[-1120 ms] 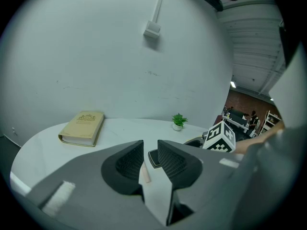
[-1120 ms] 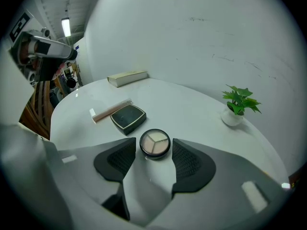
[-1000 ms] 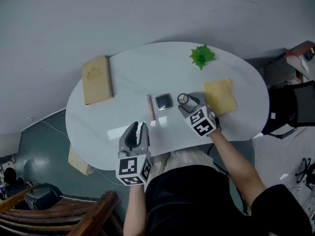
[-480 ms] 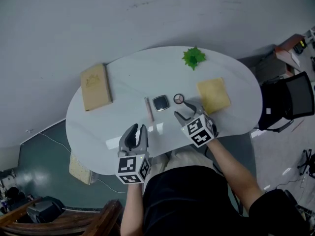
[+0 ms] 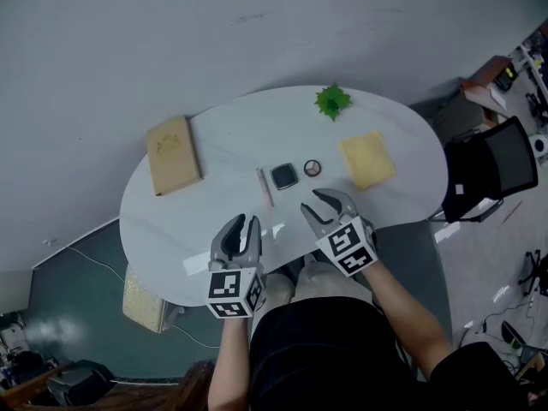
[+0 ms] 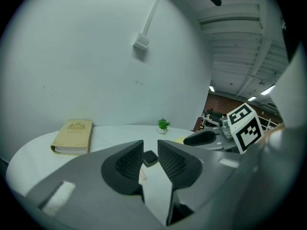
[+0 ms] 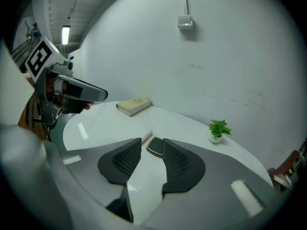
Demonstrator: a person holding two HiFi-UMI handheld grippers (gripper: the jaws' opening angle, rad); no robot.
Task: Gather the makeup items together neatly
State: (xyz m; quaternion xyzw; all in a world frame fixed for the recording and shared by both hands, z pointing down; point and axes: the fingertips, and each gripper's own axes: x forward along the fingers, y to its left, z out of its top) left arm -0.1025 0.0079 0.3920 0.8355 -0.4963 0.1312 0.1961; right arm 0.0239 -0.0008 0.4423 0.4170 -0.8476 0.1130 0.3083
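We are holding the left gripper (image 5: 242,226) over the near edge of the white table (image 5: 240,127). Its fingers (image 6: 125,163) are standing a narrow gap apart and are gripping nothing. We are holding the right gripper (image 5: 312,200) just to its right, also above the near edge and angled toward the table's middle. Its fingers (image 7: 180,166) have just been closing and are now standing a narrow gap apart, with nothing between them. The makeup items are lying in a short row at the middle of the table, beyond both grippers. A thin pink stick (image 5: 265,187) is lying at the left, and a dark square compact (image 5: 283,175) is sitting close beside it. A small round case (image 5: 313,168) is sitting a little apart on the compact's right. In both gripper views the square compact is showing through the gap between the fingers, flat on the table and well short of touching them. A tan book (image 5: 174,154) is lying well apart at the table's left end, and a yellow pad (image 5: 367,159) is lying near the round case on the right. A small green plant (image 5: 332,101) is standing at the far edge. A black chair (image 5: 484,169) is standing past the table's right end.
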